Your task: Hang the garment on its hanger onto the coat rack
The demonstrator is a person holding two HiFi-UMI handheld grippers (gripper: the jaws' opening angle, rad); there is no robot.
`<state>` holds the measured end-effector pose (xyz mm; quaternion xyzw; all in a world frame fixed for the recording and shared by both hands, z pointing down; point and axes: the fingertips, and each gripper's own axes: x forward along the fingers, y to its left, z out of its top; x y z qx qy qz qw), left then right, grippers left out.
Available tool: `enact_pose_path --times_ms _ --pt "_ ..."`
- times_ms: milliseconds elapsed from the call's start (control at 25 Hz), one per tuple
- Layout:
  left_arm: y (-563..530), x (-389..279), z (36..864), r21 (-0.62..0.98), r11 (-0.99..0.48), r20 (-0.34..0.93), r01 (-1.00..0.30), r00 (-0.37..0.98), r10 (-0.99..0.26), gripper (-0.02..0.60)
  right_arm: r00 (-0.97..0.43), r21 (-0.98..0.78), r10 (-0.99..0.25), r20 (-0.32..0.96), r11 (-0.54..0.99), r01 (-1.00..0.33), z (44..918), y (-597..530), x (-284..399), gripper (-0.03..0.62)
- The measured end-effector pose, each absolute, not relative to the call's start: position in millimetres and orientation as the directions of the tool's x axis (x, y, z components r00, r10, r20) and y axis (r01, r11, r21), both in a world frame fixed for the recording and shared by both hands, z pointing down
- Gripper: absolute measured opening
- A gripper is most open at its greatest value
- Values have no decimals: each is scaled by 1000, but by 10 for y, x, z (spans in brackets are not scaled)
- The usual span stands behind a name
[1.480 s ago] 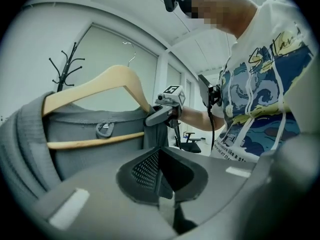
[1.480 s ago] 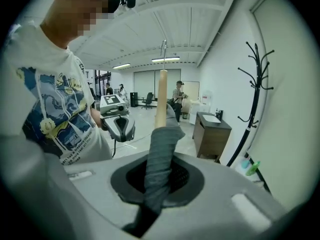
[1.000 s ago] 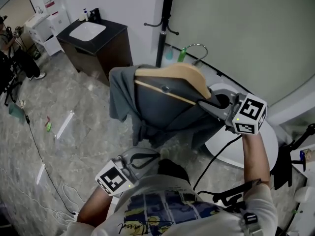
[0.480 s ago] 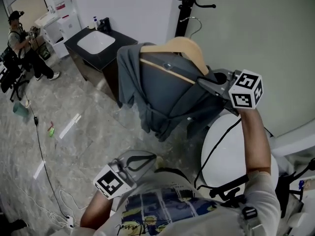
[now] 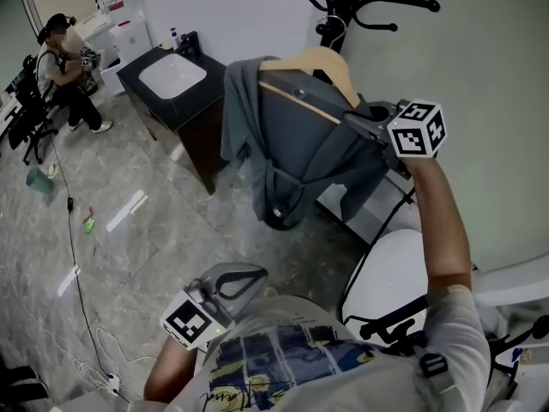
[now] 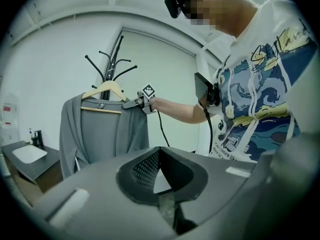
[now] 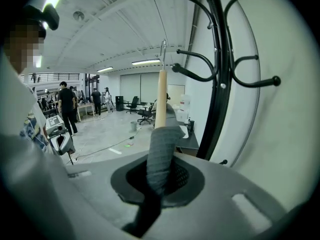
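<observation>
While the jaws of the right gripper (image 7: 159, 181) are clamping a fold of the grey garment (image 5: 300, 153) at its shoulder end, the wooden hanger (image 5: 322, 63) is rising edge-on just beyond them. The garment is hanging from this hanger in mid-air, with its sleeves and hem drooping clear of the floor. The right arm is reaching out and holding the load up in front of the black coat rack (image 5: 347, 7). The hanger's metal hook is sitting just beside one of the rack's curved prongs and is not seen resting on it. The left gripper (image 5: 249, 277) is waiting low near the person's torso, well apart from the garment, with its jaws drawn close together and nothing between them. A dark cabinet (image 5: 184, 101) with a white basin is standing to the left of the rack.
</observation>
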<state>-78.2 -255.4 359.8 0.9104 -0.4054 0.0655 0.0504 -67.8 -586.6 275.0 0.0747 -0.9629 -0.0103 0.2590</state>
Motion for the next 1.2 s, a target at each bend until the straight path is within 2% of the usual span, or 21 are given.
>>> enact_pose_path --times_ms 440,880,1080,1200 --pt "-2971 -860 3783 55 -618 196 -784 615 -764 2 -834 35 -168 526 984 -176 3313 -6671 -794 13" --pt "-2955 -865 3807 69 -617 222 -784 615 -757 2 -839 33 -164 519 985 -172 3414 -6752 -831 15" --pt "-2855 -879 3810 61 -613 223 -788 609 -761 2 -841 62 -186 509 982 -179 3421 -6766 -826 26" --pt "-2754 -901 3805 68 -609 236 -790 606 -759 2 -841 90 -223 492 974 -206 3406 -6793 -804 56"
